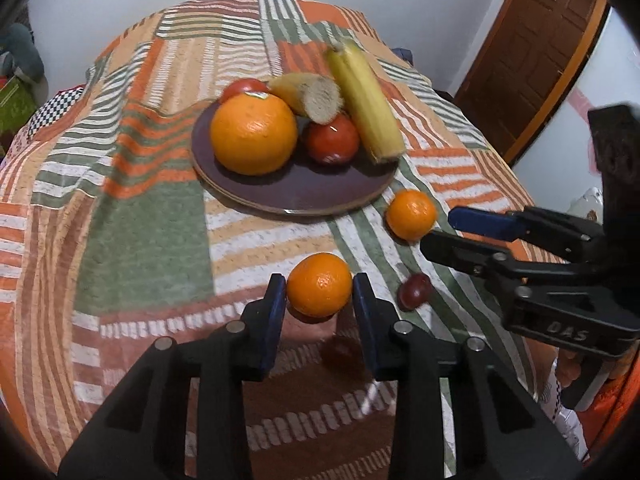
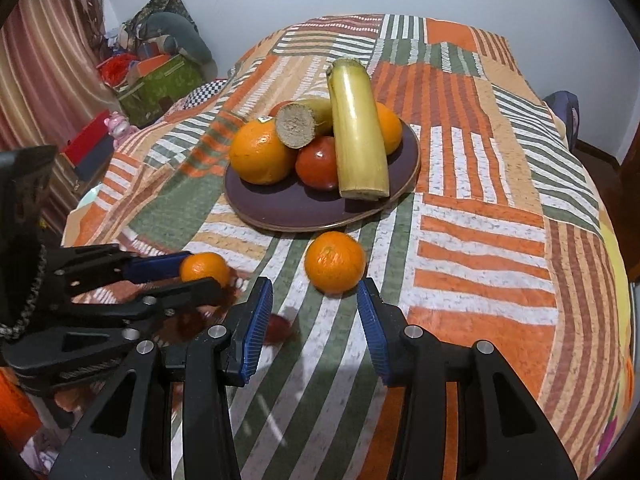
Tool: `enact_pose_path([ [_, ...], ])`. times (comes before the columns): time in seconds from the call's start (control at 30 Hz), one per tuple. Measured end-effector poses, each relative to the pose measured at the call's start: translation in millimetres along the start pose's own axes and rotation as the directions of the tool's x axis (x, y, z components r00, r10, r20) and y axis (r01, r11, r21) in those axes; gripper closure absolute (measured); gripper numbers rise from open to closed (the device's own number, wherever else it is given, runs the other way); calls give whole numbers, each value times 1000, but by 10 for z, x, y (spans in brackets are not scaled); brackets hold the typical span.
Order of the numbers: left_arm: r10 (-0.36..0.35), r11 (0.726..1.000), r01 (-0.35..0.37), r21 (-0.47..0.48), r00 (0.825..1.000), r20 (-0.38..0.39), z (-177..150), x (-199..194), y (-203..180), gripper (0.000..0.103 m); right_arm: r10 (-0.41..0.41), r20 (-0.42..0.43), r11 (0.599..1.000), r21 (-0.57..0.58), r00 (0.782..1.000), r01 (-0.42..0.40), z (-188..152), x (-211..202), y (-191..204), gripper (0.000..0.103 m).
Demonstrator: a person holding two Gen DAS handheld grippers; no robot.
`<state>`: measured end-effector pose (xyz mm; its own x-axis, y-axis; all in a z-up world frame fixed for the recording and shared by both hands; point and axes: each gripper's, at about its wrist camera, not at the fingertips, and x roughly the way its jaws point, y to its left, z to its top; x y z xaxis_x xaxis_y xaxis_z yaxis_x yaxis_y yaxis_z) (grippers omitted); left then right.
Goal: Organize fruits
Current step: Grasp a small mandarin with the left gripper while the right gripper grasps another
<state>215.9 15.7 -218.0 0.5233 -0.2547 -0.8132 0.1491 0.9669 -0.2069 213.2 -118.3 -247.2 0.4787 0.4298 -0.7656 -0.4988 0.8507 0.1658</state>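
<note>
We log: striped patchwork cloth (image 1: 140, 220) | dark round plate (image 1: 300, 196) on it, piled with fruit | left gripper (image 1: 318, 280) clamped on small orange mandarin (image 1: 319, 286) on the cloth before the plate | right gripper (image 2: 313, 283) fingers apart, second mandarin (image 2: 335, 262) just beyond the tips.

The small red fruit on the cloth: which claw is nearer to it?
Hard to call. The small red fruit lies between the left claw, around a mandarin, and the right claw.
</note>
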Motion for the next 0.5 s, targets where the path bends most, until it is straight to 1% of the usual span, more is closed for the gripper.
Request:
enact_pose_path([
  [0.1, 10, 1000, -10, -13, 1000, 21, 57, -48, 92, 69, -19, -9, 1000, 5, 1000, 19, 24, 95, -37, 62],
  [0.27, 25, 999, -24, -25, 999, 35, 147, -53, 201, 69, -12, -30, 1000, 9, 999, 12, 50, 222, -53, 62],
  [0.37, 32, 999, -30, -27, 999, 43, 187, -47, 234, 69, -24, -22, 1000, 2, 999, 24, 53, 229, -40, 68],
  [0.5, 32, 999, -31, -32, 998, 55, 238, -44, 259, 69, -7, -16, 1000, 1, 1000, 7, 80, 197, -36, 68],
])
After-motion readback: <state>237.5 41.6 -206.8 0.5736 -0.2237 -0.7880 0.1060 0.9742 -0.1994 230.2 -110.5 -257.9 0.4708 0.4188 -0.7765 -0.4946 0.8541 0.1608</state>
